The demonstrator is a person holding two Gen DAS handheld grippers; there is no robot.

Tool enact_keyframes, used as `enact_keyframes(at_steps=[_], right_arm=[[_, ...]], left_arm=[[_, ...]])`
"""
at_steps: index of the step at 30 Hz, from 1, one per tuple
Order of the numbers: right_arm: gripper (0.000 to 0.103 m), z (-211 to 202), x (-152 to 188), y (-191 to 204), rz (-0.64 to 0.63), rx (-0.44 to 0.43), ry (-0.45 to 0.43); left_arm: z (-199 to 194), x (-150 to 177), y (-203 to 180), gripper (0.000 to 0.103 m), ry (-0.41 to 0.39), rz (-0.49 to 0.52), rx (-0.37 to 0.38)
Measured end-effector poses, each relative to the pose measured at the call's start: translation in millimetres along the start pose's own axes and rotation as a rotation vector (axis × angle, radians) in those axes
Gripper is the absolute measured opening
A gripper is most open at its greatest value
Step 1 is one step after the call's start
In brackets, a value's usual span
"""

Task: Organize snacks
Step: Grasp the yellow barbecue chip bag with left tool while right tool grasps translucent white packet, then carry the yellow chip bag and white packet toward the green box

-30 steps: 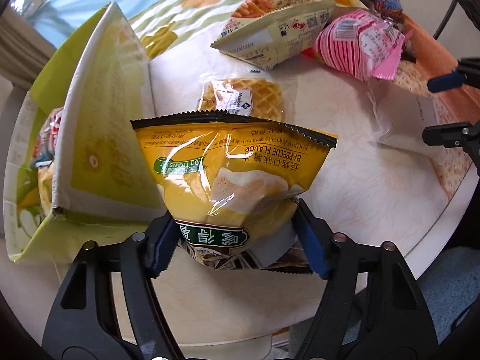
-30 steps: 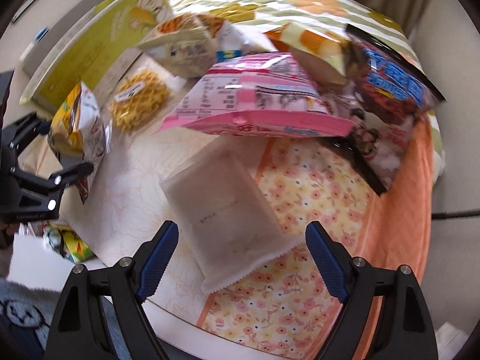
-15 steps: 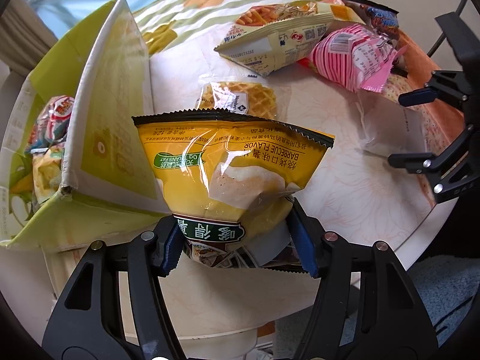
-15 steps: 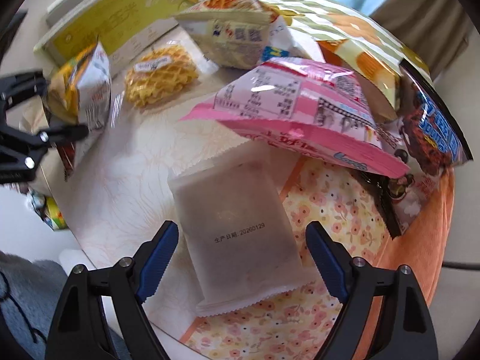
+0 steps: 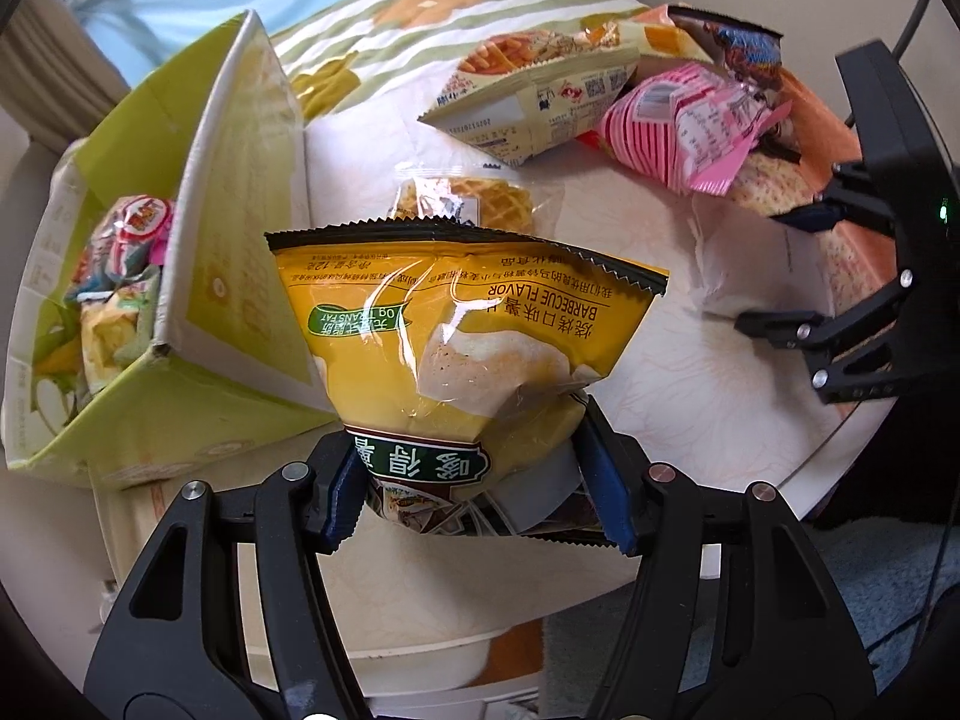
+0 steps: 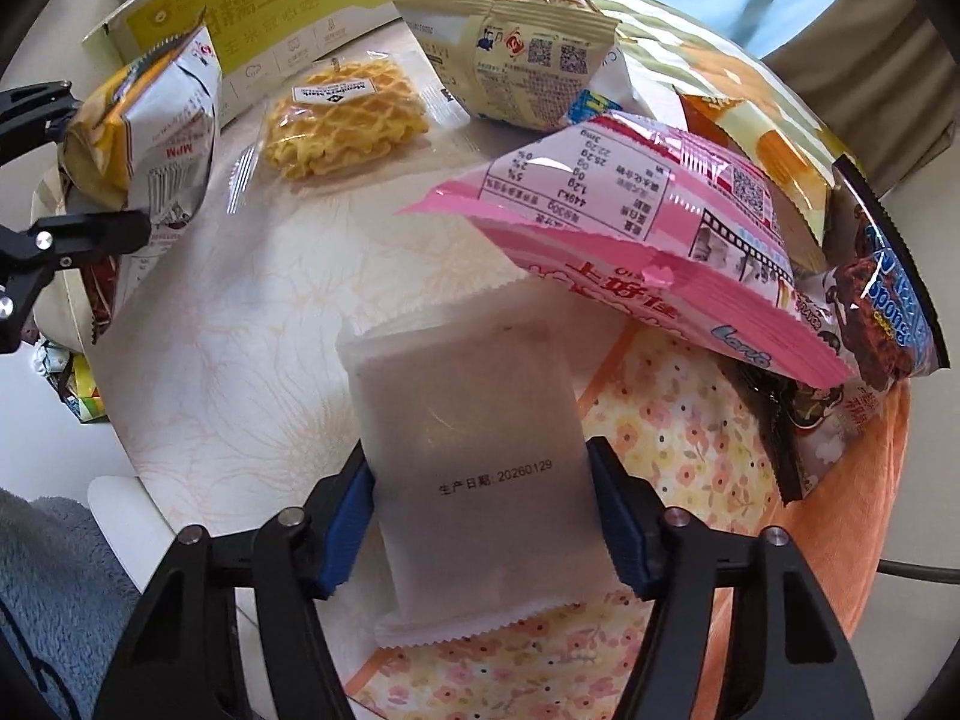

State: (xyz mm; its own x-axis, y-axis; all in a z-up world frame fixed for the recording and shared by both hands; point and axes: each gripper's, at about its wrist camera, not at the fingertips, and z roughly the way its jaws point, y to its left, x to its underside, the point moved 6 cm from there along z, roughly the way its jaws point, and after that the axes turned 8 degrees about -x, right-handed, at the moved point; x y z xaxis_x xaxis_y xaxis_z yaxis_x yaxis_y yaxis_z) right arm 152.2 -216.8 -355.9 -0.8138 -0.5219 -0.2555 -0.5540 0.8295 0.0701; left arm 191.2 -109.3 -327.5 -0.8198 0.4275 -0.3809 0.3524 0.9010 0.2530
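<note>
My left gripper is shut on a yellow barbecue chip bag and holds it above the table's near edge, beside the open green-yellow box. The bag also shows in the right wrist view. My right gripper has closed in on a white frosted packet that lies flat on the table; its blue pads touch both long edges. In the left wrist view the right gripper sits at that packet.
A wrapped waffle, a cream chip bag, a pink bag and a dark blue bag lie on the round table. The box holds several snacks. An orange floral cloth covers the right side.
My right gripper moved forward and narrowed from wide open onto the white packet. My left gripper carried the yellow bag slightly left, toward the box.
</note>
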Motion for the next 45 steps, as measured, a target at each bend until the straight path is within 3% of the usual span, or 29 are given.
enact_keyframes(at_steps=[12, 17, 23, 33, 39, 45], right_arm=[[0.061, -76, -5, 5, 0.091, -0.056, -0.123], [0.061, -121, -28, 20, 0.069, -0.041, -0.217], [0.061, -153, -80, 25, 0.035, -0.035, -0.315], [0.061, -158, -192, 79, 0.043, -0.069, -0.404], [0.061, -136, -249, 107, 0.067, -0.093, -0.406], [0.061, -109, -275, 127, 0.142, -0.100, -0.374]], left_arm=[[-75, -22, 30, 0.059, -0.135, -0.135, -0.058], [-103, -35, 66, 0.059, -0.198, -0.218, -0.089], [-119, -48, 136, 0.059, -0.259, -0.270, -0.138], [-86, -71, 249, 0.059, -0.237, -0.255, -0.133], [-44, -66, 292, 0.059, -0.148, -0.245, -0.054], [-8, -46, 305, 0.059, -0.074, -0.214, 0.044]])
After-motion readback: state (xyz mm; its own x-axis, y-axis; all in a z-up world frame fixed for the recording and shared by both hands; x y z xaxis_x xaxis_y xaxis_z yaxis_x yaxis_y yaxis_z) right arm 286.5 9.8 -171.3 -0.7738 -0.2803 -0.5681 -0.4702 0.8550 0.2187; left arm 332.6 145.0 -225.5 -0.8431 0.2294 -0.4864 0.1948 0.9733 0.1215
